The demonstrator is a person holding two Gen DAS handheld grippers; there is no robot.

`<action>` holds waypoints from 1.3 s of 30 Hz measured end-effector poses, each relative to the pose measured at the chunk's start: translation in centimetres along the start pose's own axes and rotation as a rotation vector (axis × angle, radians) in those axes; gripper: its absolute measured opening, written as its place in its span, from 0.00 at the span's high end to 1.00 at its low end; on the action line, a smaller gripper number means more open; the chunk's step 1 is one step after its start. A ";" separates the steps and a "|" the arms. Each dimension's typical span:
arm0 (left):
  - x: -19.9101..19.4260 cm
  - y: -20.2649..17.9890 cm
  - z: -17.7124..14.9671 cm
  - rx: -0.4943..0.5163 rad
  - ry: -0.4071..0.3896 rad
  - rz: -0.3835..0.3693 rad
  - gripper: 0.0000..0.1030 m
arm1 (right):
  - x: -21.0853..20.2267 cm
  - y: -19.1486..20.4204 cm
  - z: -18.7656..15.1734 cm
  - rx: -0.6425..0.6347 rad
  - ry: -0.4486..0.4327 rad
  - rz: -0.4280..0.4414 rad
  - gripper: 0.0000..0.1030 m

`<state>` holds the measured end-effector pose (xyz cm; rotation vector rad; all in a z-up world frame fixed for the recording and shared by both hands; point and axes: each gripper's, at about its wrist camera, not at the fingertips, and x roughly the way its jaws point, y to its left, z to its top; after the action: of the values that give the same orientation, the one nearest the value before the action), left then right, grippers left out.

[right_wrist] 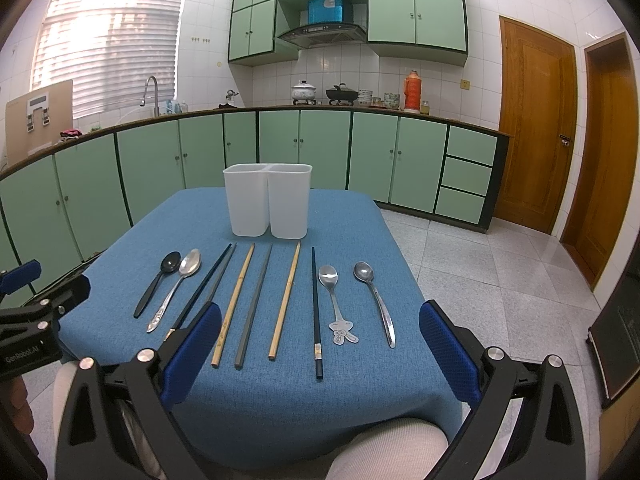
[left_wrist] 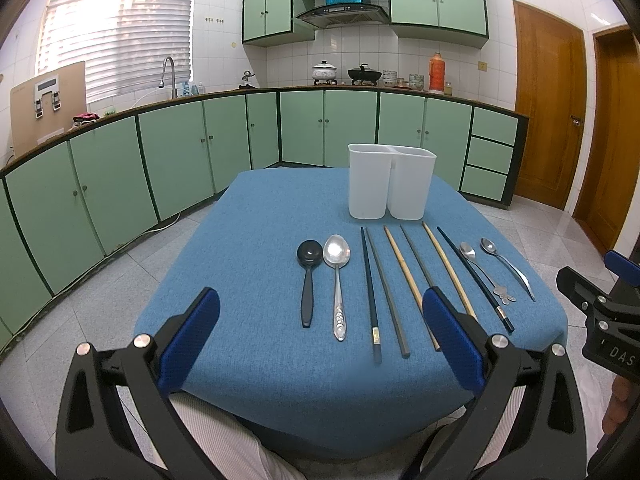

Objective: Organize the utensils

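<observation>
Blue-clothed table [right_wrist: 360,400] carries a white two-compartment utensil holder [right_wrist: 267,200], standing upright at the far side, both compartments showing nothing inside from these angles.

All utensils lie flat in one row just in front of the holder, handles toward the camera, none touching it. In front of the holder & off to its left: black plastic spoon [right_wrist: 154,286], then ornate silver spoon [right_wrist: 176,288] beside it (bowls nearly side by side). Next, closer to the holder's centre line: a black chopstick [right_wrist: 200,292] w/ a dark grey chopstick [left_wrist: 387,292] right beside it, tips almost meeting nearest the holder. Directly in front of the holder: bamboo chopstick [right_wrist: 234,304], second grey chopstick [right_wrist: 254,306], second bamboo chopstick [right_wrist: 285,300]. Off to the holder's right: second black chopstick [right_wrist: 316,312], bunny-handled small spoon [right_wrist: 334,300], plain steel teaspoon [right_wrist: 376,304] last.

Left gripper [left_wrist: 320,332] hovers over the table's near edge, well short of the holder, jaws wide apart, nothing between them. Right gripper [right_wrist: 320,346] likewise over the near edge, jaws wide apart & empty; its left blue pad [right_wrist: 192,350] overlaps the handle ends of the black/grey pair in view, contact can't be told.
</observation>
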<state>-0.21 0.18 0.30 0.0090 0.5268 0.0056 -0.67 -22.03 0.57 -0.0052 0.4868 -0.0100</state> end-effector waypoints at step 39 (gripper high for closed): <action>7.1 6.5 2.2 -0.082 0.079 0.073 0.05 | 4.0 -2.0 1.4 0.014 0.009 -0.034 0.06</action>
<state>7.02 6.68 -1.25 -0.0526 0.6048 0.0995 3.51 -24.04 -0.11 -0.0001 0.4961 -0.0467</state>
